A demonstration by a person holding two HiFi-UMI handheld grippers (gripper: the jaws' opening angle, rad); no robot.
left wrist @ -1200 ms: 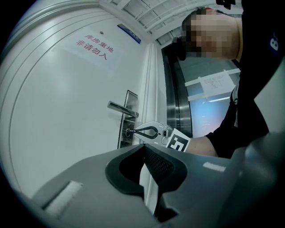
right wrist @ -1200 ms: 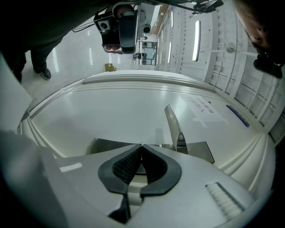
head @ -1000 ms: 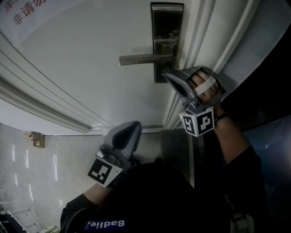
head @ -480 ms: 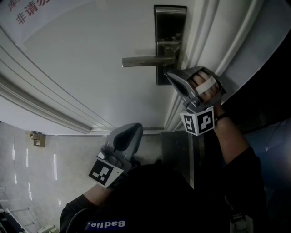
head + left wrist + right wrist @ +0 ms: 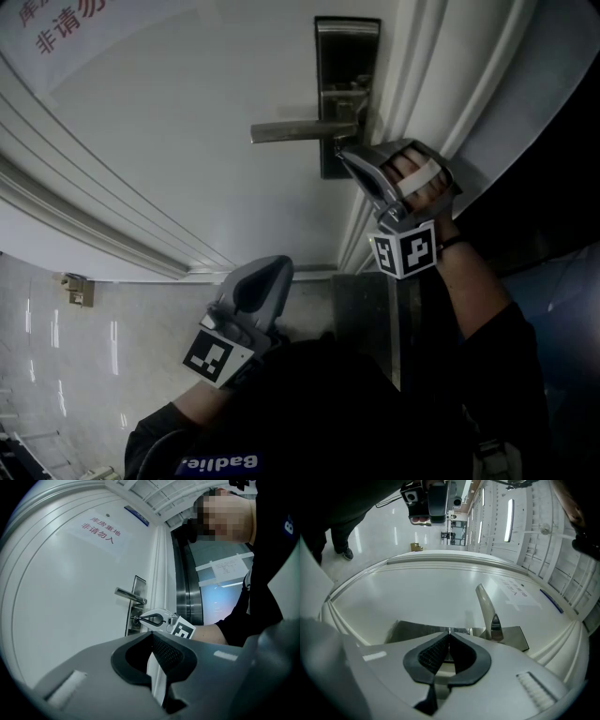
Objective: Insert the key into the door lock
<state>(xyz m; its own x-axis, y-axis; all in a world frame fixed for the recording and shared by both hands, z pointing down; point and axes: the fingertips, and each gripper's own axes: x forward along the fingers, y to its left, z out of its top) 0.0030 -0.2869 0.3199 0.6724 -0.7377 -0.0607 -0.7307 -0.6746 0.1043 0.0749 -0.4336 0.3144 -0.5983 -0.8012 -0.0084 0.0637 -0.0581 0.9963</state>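
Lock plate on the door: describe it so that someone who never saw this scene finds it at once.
On the white door, close to the edge by the frame, sits a narrow dark metal lock plate. It is the only dark fitting there: it carries the lever handle, and the right gripper holds a key to it below that lever.

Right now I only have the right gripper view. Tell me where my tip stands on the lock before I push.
Observer: In the left gripper view, the right gripper holds the key with its tip against the lock plate, just below the handle. I can't tell how deep it sits.
Operator: Now report the other gripper.
Observer: In the head view, the left gripper hangs low, apart from the door. Its own view shows its jaws together with nothing between them.
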